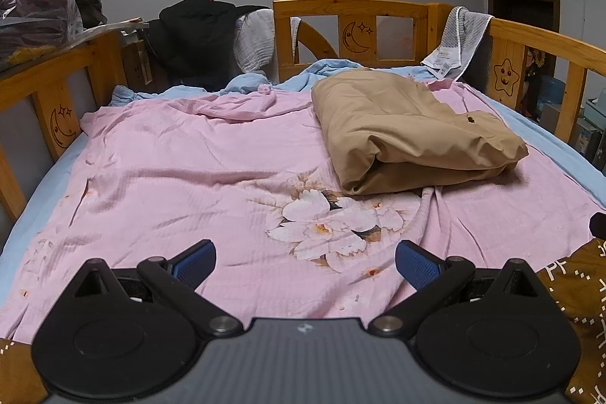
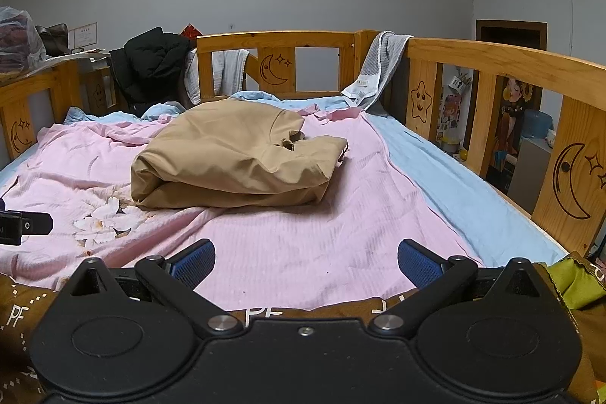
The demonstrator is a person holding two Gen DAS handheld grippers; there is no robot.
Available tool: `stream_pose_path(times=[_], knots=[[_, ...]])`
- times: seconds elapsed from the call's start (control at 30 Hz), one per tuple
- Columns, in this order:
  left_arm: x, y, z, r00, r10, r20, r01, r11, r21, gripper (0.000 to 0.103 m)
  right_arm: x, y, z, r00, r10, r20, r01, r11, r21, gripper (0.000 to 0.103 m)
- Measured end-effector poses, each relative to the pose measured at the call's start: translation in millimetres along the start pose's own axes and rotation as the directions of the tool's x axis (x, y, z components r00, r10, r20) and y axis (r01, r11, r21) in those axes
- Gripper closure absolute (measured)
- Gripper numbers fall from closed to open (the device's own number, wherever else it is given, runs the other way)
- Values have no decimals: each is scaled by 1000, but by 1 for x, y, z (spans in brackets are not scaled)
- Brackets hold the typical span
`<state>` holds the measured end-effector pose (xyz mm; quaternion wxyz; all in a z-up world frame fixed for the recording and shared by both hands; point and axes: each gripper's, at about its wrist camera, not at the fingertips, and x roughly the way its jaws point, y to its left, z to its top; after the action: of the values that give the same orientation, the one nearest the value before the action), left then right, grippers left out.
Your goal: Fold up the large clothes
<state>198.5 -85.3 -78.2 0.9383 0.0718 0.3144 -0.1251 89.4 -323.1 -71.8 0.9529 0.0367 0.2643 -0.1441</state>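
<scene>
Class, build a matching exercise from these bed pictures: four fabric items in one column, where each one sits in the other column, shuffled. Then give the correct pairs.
Items
1. tan garment
2. pink sheet
3. grey towel
4. black jacket

Places
A. draped over the far right corner rail
B. spread flat across the mattress
C. folded, lying on the pink sheet
D. heaped at the far left rail

Pairs: 1-C, 2-B, 3-A, 4-D

both cameras sit low at the bed's (image 1: 549,139) near edge, facing along it toward the far rail (image 2: 276,38). the left view looks from the left of the right view. both share the pink sheet (image 2: 303,245), the tan bundle (image 1: 409,135) and the far rail.
</scene>
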Motion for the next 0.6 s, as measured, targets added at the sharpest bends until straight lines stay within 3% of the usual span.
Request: stream_pose_path(times=[0.6], knots=[[5,-6,0,1000,-3,-31,3,1000,-1,1,7,0,-1,1000,-1,-17,1,1000,-4,1]])
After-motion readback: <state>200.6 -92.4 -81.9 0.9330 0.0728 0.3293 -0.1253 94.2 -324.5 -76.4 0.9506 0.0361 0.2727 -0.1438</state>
